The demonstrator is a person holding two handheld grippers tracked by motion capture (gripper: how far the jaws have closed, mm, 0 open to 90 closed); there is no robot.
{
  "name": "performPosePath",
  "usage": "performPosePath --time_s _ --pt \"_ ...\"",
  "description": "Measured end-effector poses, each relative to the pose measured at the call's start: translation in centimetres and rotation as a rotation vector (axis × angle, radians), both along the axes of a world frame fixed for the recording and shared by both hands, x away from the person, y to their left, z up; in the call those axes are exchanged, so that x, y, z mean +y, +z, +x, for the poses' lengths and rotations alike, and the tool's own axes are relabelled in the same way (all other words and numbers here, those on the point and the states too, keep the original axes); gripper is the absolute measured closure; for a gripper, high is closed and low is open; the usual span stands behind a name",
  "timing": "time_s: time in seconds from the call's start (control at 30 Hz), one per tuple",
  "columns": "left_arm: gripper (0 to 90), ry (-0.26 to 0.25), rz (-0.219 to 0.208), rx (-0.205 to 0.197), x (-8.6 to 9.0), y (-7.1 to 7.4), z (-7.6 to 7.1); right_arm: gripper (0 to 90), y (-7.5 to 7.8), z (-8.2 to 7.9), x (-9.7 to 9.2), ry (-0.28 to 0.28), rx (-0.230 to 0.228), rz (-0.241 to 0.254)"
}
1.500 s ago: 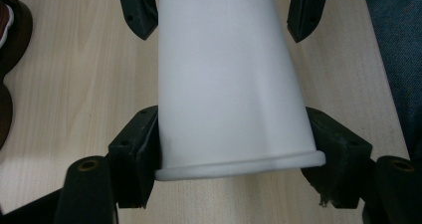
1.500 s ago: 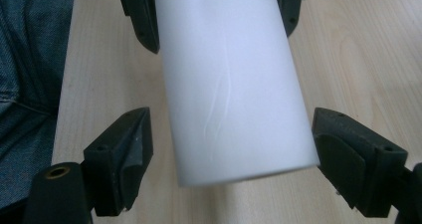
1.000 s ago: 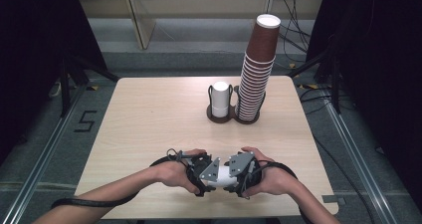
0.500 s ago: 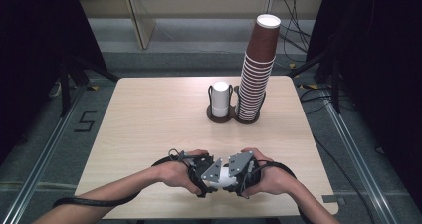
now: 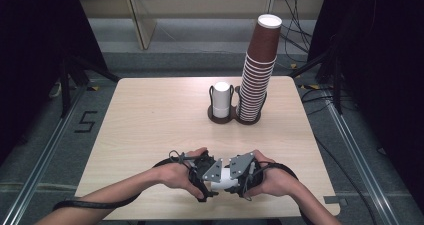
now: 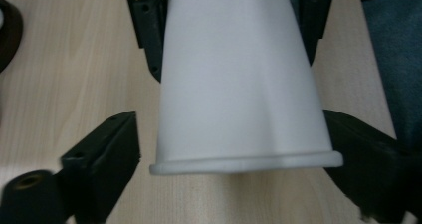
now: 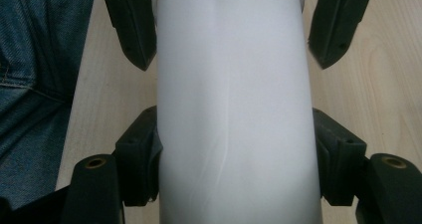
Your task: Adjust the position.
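A white paper cup [image 5: 225, 178] lies level between my two grippers, just above the table's front edge. My right gripper [image 7: 234, 119] is shut on the cup [image 7: 234, 109], with both pads pressed against its sides. My left gripper [image 6: 229, 129] faces the cup's rim [image 6: 246, 162]. Its jaws have just been opening and now stand apart from the cup, which is between them. In the high view, my left gripper [image 5: 212, 180] and right gripper [image 5: 235, 177] meet nose to nose, each held in a hand.
A tall stack of brown cups [image 5: 257, 80] and a short white cup stack [image 5: 221, 99] stand in a dark double holder [image 5: 235, 119] at the table's far middle. Blue denim [image 7: 35, 84] lies beyond the table's front edge. Bare wood [image 5: 150, 115] spreads to the left.
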State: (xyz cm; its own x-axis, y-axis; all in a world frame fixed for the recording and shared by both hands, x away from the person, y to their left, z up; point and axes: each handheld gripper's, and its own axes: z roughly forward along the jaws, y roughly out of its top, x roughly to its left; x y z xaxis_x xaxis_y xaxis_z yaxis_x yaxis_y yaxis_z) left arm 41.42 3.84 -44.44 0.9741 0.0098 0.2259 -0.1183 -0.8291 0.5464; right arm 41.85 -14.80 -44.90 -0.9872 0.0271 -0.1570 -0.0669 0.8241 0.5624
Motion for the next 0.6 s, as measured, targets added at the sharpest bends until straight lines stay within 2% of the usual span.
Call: performPosePath --time_s 0.03,0.07,0.1,0.13,0.23,0.3,0.37,0.43,0.47,0.5,0.53,0.6 --pt "1.3 0.011 -0.018 0.011 0.1 -0.1 0.0 33.6 -0.1 0.2 -0.1 0.011 -0.013 0.007" --pt "0.0 0.004 -0.008 -0.001 0.2 0.0 0.0 33.6 -0.1 0.2 -0.2 0.002 -0.005 0.013" --pt "0.0 0.020 -0.028 0.002 0.3 0.0 0.0 33.6 -0.1 0.3 -0.3 -0.002 -0.007 0.017" --pt "0.0 0.019 -0.020 -0.008 0.4 0.0 0.0 33.5 -0.1 0.3 -0.5 -0.012 -0.011 0.018" --pt "0.0 0.039 -0.042 -0.009 0.8 -0.1 0.0 33.6 -0.1 0.4 -0.9 -0.030 -0.020 0.047" --pt "0.0 0.053 -0.051 -0.009 1.1 -0.1 0.1 33.5 -0.1 0.4 -1.1 -0.027 -0.015 0.058" --pt "0.0 0.067 -0.067 -0.006 1.4 -0.2 0.3 33.5 0.0 0.4 -1.4 -0.024 -0.036 0.071" --pt "0.0 0.090 -0.092 -0.009 1.8 -0.2 0.4 33.5 0.0 0.3 -1.8 -0.050 -0.035 0.095" --pt "0.0 0.091 -0.090 -0.011 2.0 -0.1 0.5 33.5 0.0 0.4 -2.1 -0.048 -0.046 0.111" --pt "0.0 0.111 -0.116 -0.008 2.2 -0.2 0.5 33.5 -0.1 0.4 -2.3 -0.058 -0.048 0.128" --pt "0.1 0.105 -0.106 -0.014 2.4 -0.1 0.7 33.5 -0.1 0.5 -2.6 -0.058 -0.068 0.145" --pt "0.6 0.119 -0.127 -0.011 2.7 -0.1 0.8 33.5 -0.2 0.4 -3.0 -0.096 -0.055 0.175"
